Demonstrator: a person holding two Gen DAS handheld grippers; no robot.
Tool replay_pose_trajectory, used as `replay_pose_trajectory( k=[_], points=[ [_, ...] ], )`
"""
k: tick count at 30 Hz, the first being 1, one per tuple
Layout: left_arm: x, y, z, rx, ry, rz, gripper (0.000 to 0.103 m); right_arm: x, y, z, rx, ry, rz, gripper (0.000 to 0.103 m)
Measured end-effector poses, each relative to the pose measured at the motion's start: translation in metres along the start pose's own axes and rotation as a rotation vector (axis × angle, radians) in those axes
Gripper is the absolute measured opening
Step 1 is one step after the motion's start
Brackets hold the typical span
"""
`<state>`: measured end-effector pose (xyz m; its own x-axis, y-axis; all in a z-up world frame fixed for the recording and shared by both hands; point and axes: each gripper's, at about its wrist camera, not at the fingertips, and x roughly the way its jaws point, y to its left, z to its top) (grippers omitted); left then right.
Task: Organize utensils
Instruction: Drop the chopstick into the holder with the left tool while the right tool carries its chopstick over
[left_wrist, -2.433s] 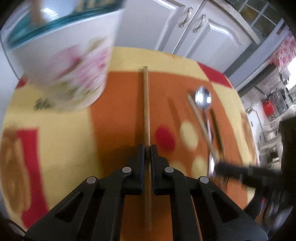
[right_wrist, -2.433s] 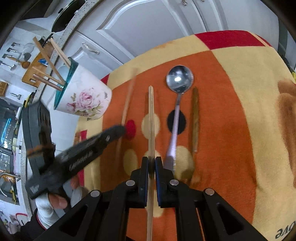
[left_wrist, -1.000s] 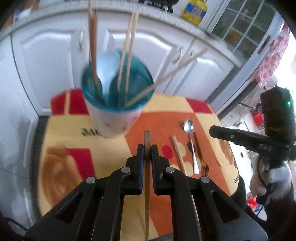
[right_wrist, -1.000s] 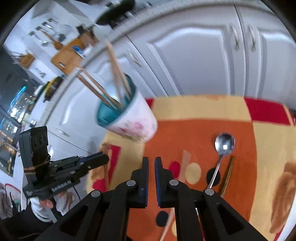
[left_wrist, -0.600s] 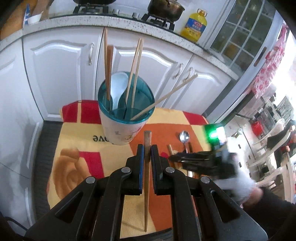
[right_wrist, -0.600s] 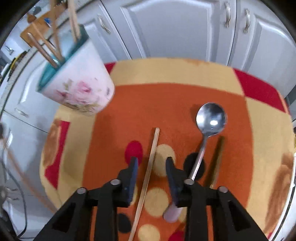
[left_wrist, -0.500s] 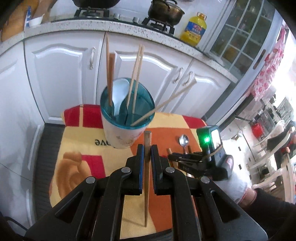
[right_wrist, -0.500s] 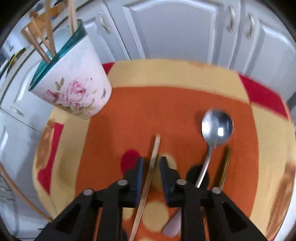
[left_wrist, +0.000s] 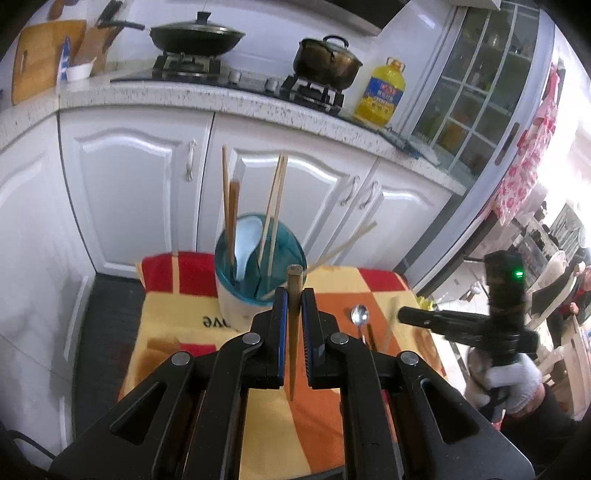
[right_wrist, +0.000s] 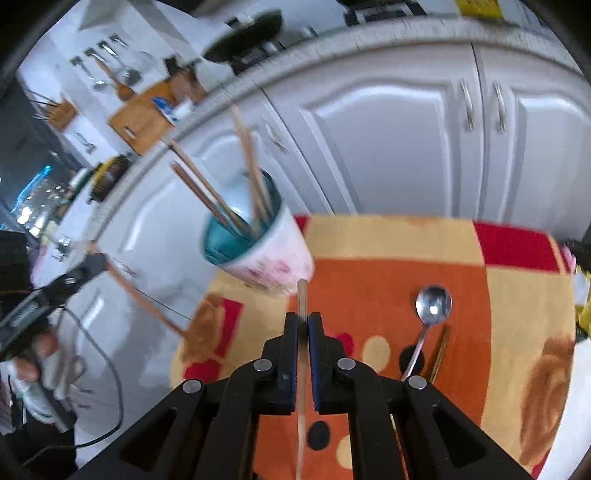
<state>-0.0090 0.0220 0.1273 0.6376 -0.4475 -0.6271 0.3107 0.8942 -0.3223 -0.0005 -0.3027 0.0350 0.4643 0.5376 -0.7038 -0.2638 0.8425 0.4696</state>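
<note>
While each gripper (left_wrist: 294, 317) (right_wrist: 303, 325) pinches a wooden chopstick (left_wrist: 293, 332) (right_wrist: 302, 354), the steel spoon (right_wrist: 428, 317) lies flat.

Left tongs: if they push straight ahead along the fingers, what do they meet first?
Probably the cup. The left tongs, shut on a chopstick, point at its near rim, and the stick's tip would likely arrive first. Depth is unclear in the fisheye view, so the gap can't be judged.
</note>
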Motion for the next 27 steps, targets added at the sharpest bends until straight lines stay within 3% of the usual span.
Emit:
replay_pose_trajectory(
  k=[7,10,12,13,14,16,24,26,27],
  points=[
    [-0.022,0.001,0.027,0.006,-0.062,0.026,0.006,-0.033,0.037,0.032,-0.034,-0.086,0.084,0.005],
    [-0.025,0.000,0.030,0.019,-0.076,0.033,0.006,-0.028,0.049,0.044,-0.078,-0.043,0.065,0.005],
    [-0.024,0.001,0.030,0.017,-0.073,0.028,0.006,-0.003,0.046,0.040,-0.069,0.027,-0.008,0.006],
    [-0.023,0.002,0.029,0.016,-0.072,0.026,0.006,0.008,0.044,0.037,-0.078,0.045,-0.054,0.011],
    [-0.022,0.002,0.028,0.014,-0.069,0.026,0.006,0.025,0.040,0.031,-0.084,0.065,-0.108,0.025],
    [-0.020,0.004,0.026,0.009,-0.061,0.028,0.006,0.057,0.023,0.018,-0.060,0.117,-0.168,0.029],
    [-0.025,0.009,0.037,0.005,-0.069,0.027,0.006,0.159,-0.021,0.002,-0.013,0.256,-0.319,0.029],
    [-0.028,0.009,0.041,0.009,-0.075,0.026,0.006,0.165,-0.017,0.004,-0.060,0.226,-0.335,0.010],
    [-0.030,0.009,0.042,0.011,-0.079,0.026,0.006,0.166,-0.013,0.005,-0.089,0.230,-0.345,0.010]
  ],
)
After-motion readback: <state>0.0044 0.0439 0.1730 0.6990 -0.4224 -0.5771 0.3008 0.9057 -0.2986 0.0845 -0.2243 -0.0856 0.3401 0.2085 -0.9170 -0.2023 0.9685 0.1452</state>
